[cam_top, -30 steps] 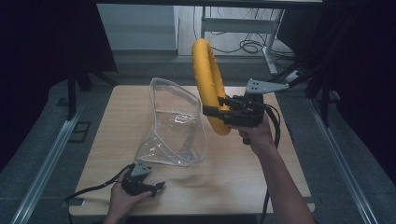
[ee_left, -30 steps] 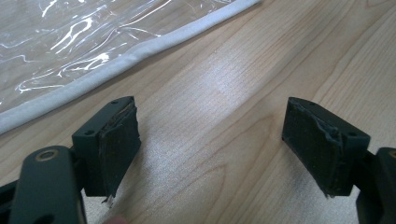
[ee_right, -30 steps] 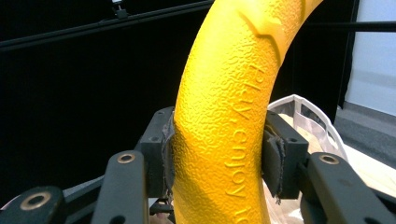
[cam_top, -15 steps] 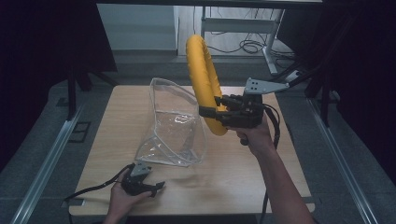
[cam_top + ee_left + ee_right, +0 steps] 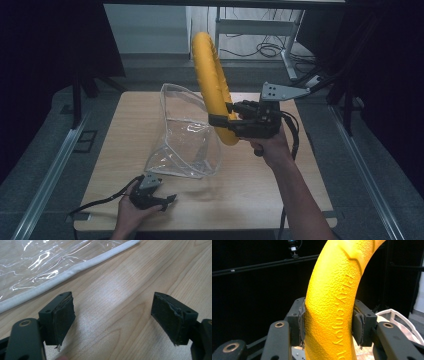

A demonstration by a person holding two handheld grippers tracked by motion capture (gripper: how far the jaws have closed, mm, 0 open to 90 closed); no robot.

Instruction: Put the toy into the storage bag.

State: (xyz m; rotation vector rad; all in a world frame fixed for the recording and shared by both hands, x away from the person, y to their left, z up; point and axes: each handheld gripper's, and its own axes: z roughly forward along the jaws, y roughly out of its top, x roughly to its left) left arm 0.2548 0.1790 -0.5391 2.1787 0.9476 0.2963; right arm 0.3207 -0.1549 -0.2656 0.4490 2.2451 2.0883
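A yellow ring (image 5: pixel 212 85) stands upright in the air above the table, edge-on in the high view. My right gripper (image 5: pixel 220 120) is shut on its lower part; in the right gripper view the two pads (image 5: pixel 301 322) press both sides of the yellow ring (image 5: pixel 334 305). A clear plastic bag (image 5: pixel 187 132) with a white trim stands on the wooden table (image 5: pixel 280 185), its mouth open upward just left of the ring. My left gripper (image 5: pixel 167 201) rests open near the front edge, its jaws wide apart over bare wood, just short of the bag's white trim (image 5: pixel 72 268).
Metal rails (image 5: pixel 47 175) run along both sides of the table. A desk frame and cables (image 5: pixel 260 47) lie on the floor beyond the far edge. The surroundings are dark.
My right gripper has carried the yellow ring leftward, toward the mouth of the clear bag. The left gripper has stayed where it was.
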